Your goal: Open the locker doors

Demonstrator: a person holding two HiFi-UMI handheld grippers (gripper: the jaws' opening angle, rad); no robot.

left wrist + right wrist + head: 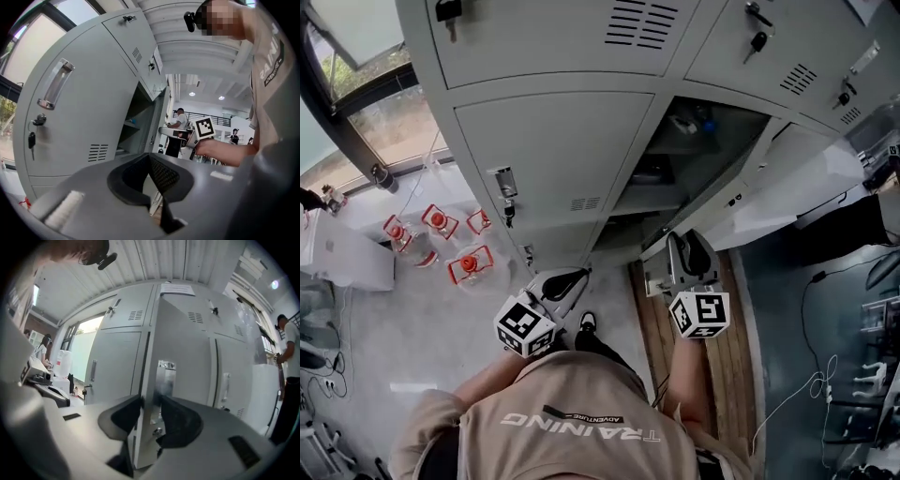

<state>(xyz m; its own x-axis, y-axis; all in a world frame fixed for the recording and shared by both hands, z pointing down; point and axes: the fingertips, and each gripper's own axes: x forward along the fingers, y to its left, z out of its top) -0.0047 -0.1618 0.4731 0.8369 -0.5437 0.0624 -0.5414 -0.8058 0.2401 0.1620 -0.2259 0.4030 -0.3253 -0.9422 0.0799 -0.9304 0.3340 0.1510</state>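
Item, my right gripper (149,405): jaws were clamped on the upright free edge of the open locker door (148,357), edge-on straight ahead. My left gripper (149,161): jaws together, empty, beside the closed door (84,117).

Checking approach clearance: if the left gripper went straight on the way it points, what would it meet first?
Likely the edge of the open compartment, beside the closed vented door: the left gripper aims about there. Depth is unclear, so it may pass into the opening.
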